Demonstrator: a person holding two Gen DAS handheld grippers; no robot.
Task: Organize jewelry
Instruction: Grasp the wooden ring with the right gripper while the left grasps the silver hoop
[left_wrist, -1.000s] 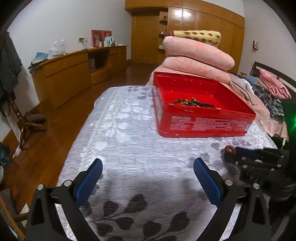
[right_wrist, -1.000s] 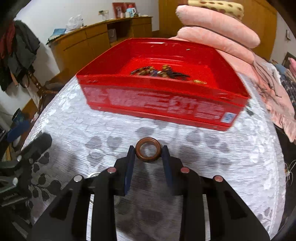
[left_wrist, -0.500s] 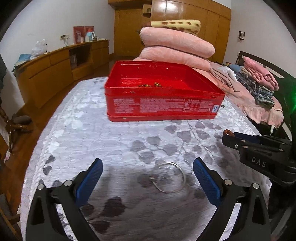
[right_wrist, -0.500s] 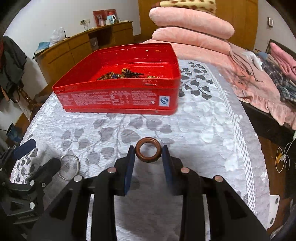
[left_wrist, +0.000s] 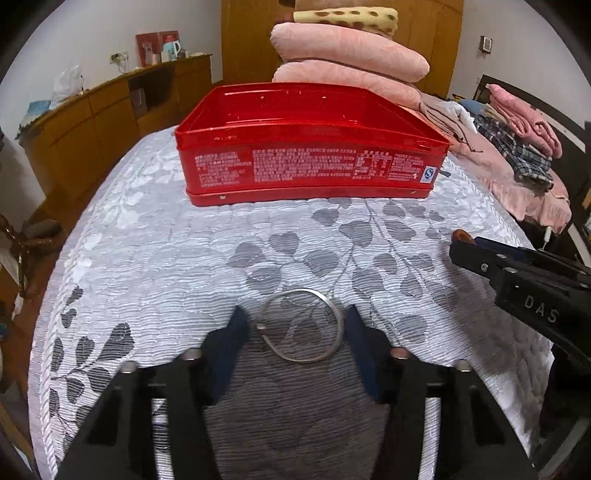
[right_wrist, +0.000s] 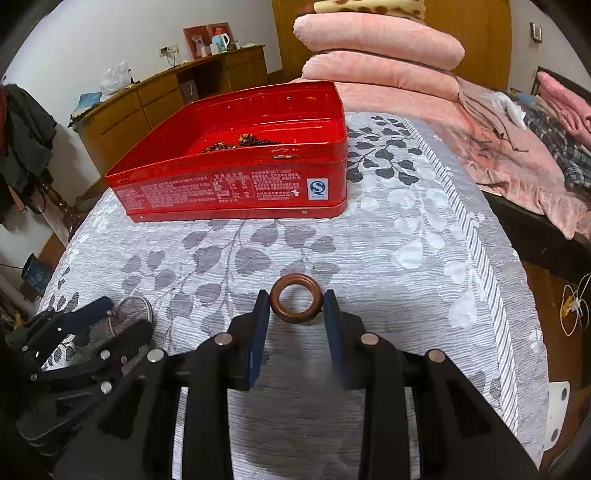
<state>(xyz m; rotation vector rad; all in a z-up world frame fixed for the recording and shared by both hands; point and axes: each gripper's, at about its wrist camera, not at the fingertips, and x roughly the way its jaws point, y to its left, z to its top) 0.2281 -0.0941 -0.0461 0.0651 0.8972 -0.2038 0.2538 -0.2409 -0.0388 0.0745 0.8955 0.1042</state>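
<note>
My right gripper (right_wrist: 296, 303) pinches the brown ring (right_wrist: 296, 303), held flat above the cloth. My left gripper (left_wrist: 297, 325) has its jaws drawn in beside the silver bangle (left_wrist: 302, 325); whether they grip it, I cannot tell. The red tin (right_wrist: 229, 190) lies ahead, left of my right jaws, its long side facing me.

Even indoor light, strong fisheye bend

Light fell from above, with soft shadows under the tin (left_wrist: 310, 168) and on the cloth (right_wrist: 406, 236) near the lens. Corners were black, edges curved, and glare marked the wardrobe (left_wrist: 439, 33).
</note>
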